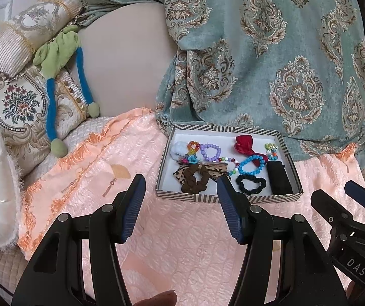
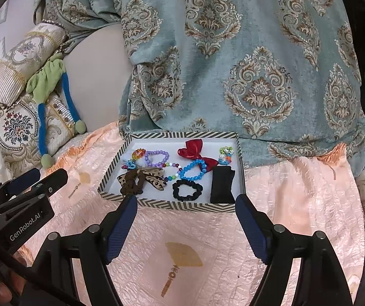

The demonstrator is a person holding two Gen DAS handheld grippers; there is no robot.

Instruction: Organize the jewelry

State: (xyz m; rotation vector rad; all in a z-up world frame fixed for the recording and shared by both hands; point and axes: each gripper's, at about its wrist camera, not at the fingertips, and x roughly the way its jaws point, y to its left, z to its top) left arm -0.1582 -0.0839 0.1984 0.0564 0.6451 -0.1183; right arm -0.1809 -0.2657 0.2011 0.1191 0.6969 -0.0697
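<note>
Okay, I have both grippers hovering over the pink quilted bedspread (image 2: 297,204), short of the striped box (image 2: 172,205) and touching nothing. Left gripper (image 1: 180,191) has its jaws spread wide, nothing between them; right gripper (image 2: 186,211) likewise wide open and empty, lined up with the box's near wall. All the jewelry sits inside the box: brown scrunchie (image 2: 131,181) with a leopard bow (image 2: 154,177) at the near left corner, black scrunchie (image 2: 187,190) mid near edge, black pouch (image 2: 222,185) along the right wall. Blue bead bracelet (image 2: 192,170) lies in the middle, touching the red bow (image 2: 195,150) behind it. Purple bead bracelet (image 2: 157,158) and a rainbow bead ring (image 2: 138,154) sit toward the far left, a small bead cluster (image 2: 226,154) at the far right corner. Box backs onto the teal damask cloth (image 2: 233,63).
</note>
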